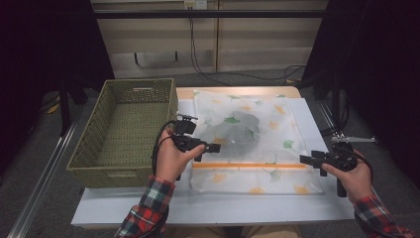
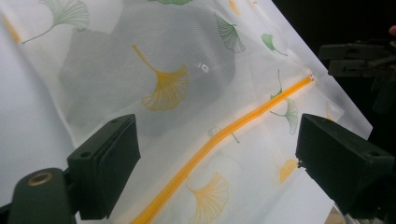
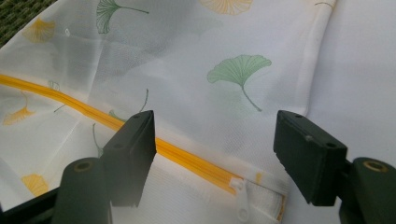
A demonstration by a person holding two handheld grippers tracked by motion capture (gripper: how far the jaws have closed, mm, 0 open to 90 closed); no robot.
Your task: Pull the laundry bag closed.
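- A white mesh laundry bag (image 1: pixel 247 134), printed with green and yellow ginkgo leaves, is lying flat on the white table (image 1: pixel 208 208), spread from the far edge toward the person's side.
- A dark grey piece of cloth (image 1: pixel 237 130) is showing through the mesh, sitting inside the bag's far half.
- An orange zipper (image 1: pixel 247 165) is running straight across the bag near its near edge, from the left side to the right.
- In the right gripper view the zipper's white pull tab (image 3: pixel 241 198) is lying at the zipper's end, by the bag's stitched corner.
- The left gripper (image 1: pixel 207 147) is hovering over the zipper's left end, its jaws standing wide apart with nothing between them; in the left gripper view the bag and the zipper are lying below the gap, untouched by the pads.
- The right gripper (image 1: pixel 308 159) is hanging just beside the zipper's right end, at the bag's right edge; its jaws are also spread, and the right gripper view is showing the zipper and pull tab in the gap beneath them, with neither pad pressing on anything.
- The person's left hand (image 1: pixel 171 158) and right hand (image 1: pixel 354 178) are wrapping around the gripper bodies, with red plaid sleeves (image 1: pixel 148 208) coming in from the near edge.
- A woven green basket (image 1: pixel 124 131) is standing on the table just left of the bag, beside the left gripper.
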